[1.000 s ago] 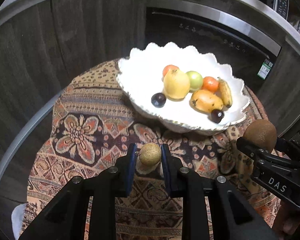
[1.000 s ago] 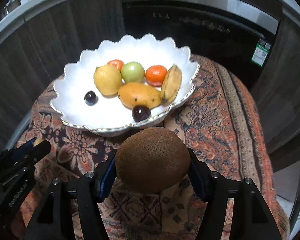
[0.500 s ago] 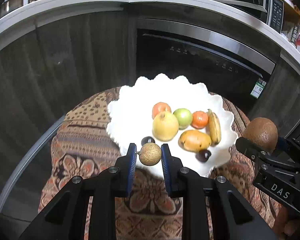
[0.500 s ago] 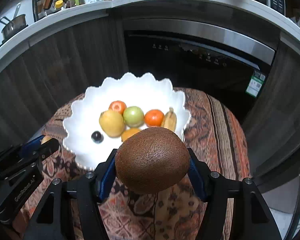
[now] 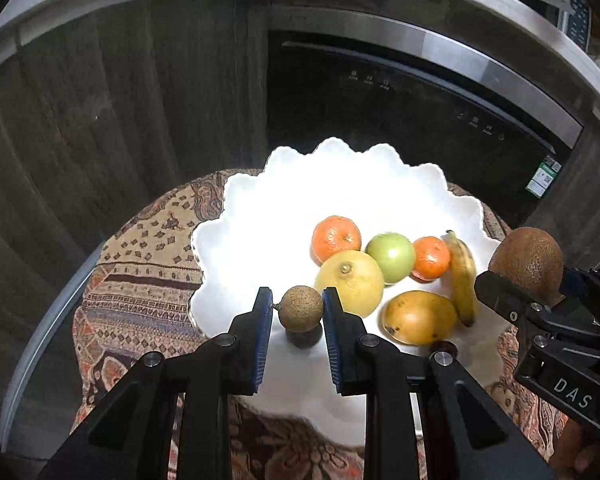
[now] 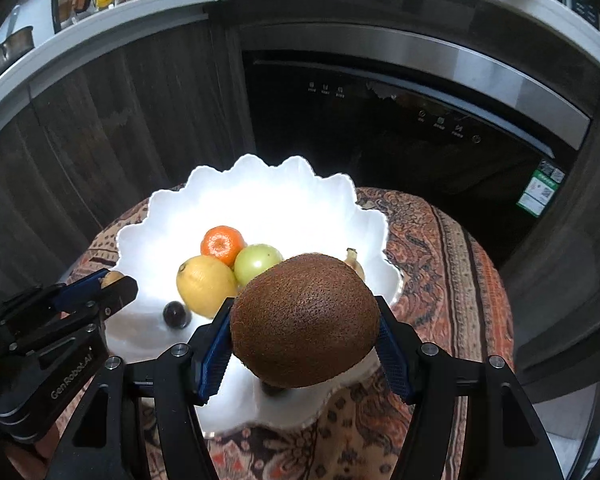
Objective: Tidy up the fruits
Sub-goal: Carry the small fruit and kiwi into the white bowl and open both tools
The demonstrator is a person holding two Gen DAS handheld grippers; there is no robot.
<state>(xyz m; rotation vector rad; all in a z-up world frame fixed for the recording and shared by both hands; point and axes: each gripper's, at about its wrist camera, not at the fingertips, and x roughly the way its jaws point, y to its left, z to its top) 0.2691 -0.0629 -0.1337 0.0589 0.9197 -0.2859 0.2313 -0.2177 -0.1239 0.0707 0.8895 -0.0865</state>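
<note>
Both grippers had carried their fruit forward from above the patterned cloth to over the white bowl, which now sat right under them instead of ahead of them.

The left gripper point(image 5: 293, 309) was pinched nearly shut on a small round tan fruit point(image 5: 301, 308), its blue pads point(image 5: 262, 332) pressing it from either side; the fruit hung above the near left part of the white bowl point(image 5: 260, 216). The right gripper point(image 6: 305, 338) stood about half open, clamped on a big brown kiwi point(image 6: 305, 314), which was held above the bowl's near edge, on the right.

In the bowl lay a yellow lemon point(image 5: 350, 282), two tangerines point(image 5: 335, 238), a green apple point(image 5: 391, 257), a small banana point(image 5: 462, 276) and a mango point(image 5: 419, 317), all bunched together toward the right side. A dark plum point(image 6: 176, 313) sat by itself nearer the left, just beside the lemon. Another dark fruit showed only as a sliver behind the left gripper's finger, too hidden to make out.

The bowl rested on a small round table covered with the patterned cloth point(image 5: 140, 264). Behind it were dark wooden cabinet doors point(image 5: 120, 120) and a black built-in appliance point(image 5: 400, 120) with a steel strip, under a pale countertop point(image 6: 100, 32) holding jars and a pan.
</note>
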